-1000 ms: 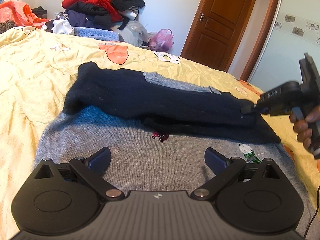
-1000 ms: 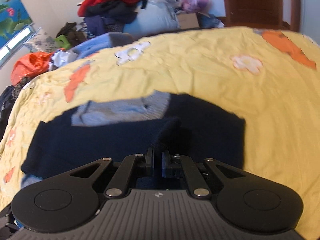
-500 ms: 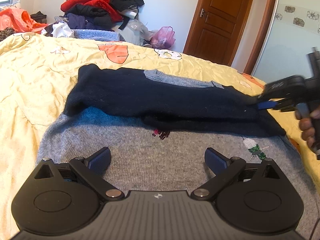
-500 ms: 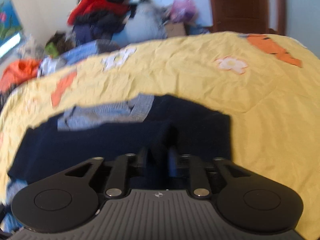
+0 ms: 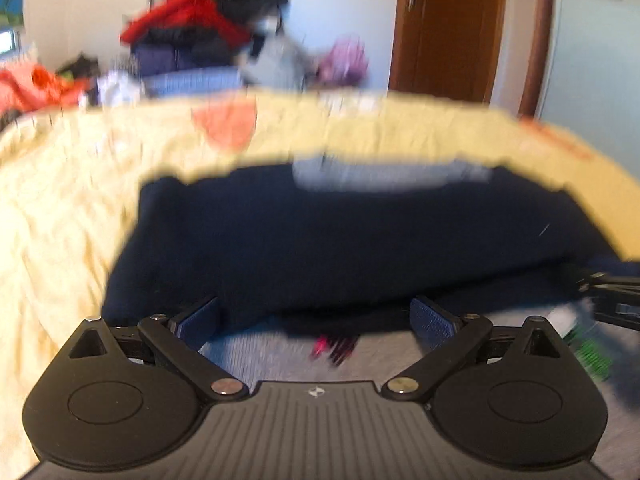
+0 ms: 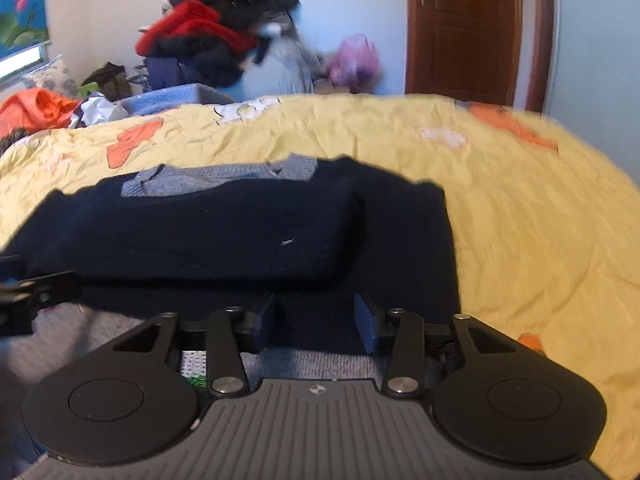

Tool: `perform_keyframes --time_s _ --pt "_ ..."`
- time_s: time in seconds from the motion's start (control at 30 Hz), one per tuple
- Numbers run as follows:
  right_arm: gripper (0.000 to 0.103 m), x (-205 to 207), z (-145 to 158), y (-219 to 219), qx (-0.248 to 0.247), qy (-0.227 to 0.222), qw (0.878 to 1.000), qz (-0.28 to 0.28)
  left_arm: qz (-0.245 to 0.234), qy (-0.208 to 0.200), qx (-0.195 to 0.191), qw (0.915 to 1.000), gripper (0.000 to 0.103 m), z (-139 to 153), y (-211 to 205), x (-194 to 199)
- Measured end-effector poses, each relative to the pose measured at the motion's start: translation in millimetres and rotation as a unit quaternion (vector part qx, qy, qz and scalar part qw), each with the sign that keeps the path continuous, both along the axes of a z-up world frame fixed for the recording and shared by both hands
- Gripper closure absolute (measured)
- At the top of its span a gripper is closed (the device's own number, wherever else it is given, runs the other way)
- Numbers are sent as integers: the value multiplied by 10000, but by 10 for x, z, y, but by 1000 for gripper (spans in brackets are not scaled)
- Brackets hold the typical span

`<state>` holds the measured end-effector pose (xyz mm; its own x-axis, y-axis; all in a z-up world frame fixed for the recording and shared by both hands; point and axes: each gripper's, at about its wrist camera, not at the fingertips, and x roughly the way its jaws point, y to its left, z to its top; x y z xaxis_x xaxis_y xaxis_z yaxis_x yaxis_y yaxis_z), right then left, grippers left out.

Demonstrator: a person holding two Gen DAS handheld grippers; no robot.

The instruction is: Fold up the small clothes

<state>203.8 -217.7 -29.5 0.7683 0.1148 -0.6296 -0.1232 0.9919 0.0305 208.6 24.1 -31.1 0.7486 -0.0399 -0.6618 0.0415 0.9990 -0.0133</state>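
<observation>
Right jaws: the right gripper (image 6: pixel 316 322) stands about half open, its jaws just having been opening; nothing is clamped between them, and the navy cloth lies beyond the blue pads (image 6: pixel 366 326).
Left jaws: the left gripper (image 5: pixel 316 320) stands wide open and empty, poised over the grey cloth.
Task thing: a small knitted sweater with grey body and dark navy sleeves (image 6: pixel 224 232) lies flat on the bed, in the near middle; its navy sleeves are folded across the upper body (image 5: pixel 340 232), and a grey ribbed collar (image 6: pixel 220 176) shows at the far edge.
Step in hand: judged, the sleeve fold is laid down and released; both grippers are free for the next fold.
Next move: probably each gripper takes a near corner of the grey hem (image 5: pixel 272 356) and carries it far, over the sleeves; this calls for a grip through all the layers, so that the sleeves are not dragged askew.
Detail: a small sequin motif, pink and dark (image 5: pixel 334 350), sits on the grey chest; a green one (image 5: pixel 592 360) lies near the right side.
Surface: a crumpled yellow quilt with orange and white patches (image 6: pixel 520 220).
Surroundings: a heap of red and dark clothes (image 6: pixel 208 40) far left; a pink plastic bag (image 6: pixel 354 60) and a brown wooden door (image 6: pixel 464 28) far right.
Obstructions: none lies on the sweater; the left view is blurred.
</observation>
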Motion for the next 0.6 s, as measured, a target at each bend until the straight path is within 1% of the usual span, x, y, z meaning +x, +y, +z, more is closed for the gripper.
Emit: perform_keyframes --time_s 0.03,0.07,0.1,0.17,0.2,0.27,0.33,0.37,0.4,0.43,0.53,0.6 --pt "36 -34 -44 29 -149 -102 9998 79 -59 -33 -56 10000 0 9 3 3" --pt "33 -65 -85 44 -240 -201 9995 99 -68 -13 -48 10000 0 -1 4 19" --pt "29 -51 -83 28 -192 -184 9996 55 -97 -1 -11 10000 0 -5 -3 36" --pt "24 -14 -86 -18 -43 -135 9999 11 -116 11 18 9999 0 -11 -8 57" --pt "22 -6 -84 -13 -43 -121 9999 44 -119 11 21 9999 0 -12 -4 55" --pt "21 -24 -86 27 -173 -133 9998 30 -106 15 54 9999 0 -9 -20 49" --pt "20 -82 -74 47 -209 -140 9997 -73 -76 28 164 9998 0 -13 -63 5" --pt "18 -114 -63 58 -219 -125 9996 -154 -50 46 212 9998 0 -9 -72 -23" --pt "12 -161 -41 72 -239 -72 9994 -228 -33 82 245 9997 0 -9 -79 -47" --pt "2 -211 -32 87 -236 7 9994 -236 -9 117 271 9996 0 5 -96 -74" --pt "0 -399 -32 115 -166 240 9996 -36 166 351 137 9992 0 43 -31 -213" --pt "0 -531 -65 136 -291 301 9991 -7 280 471 91 9985 0 66 12 -364"
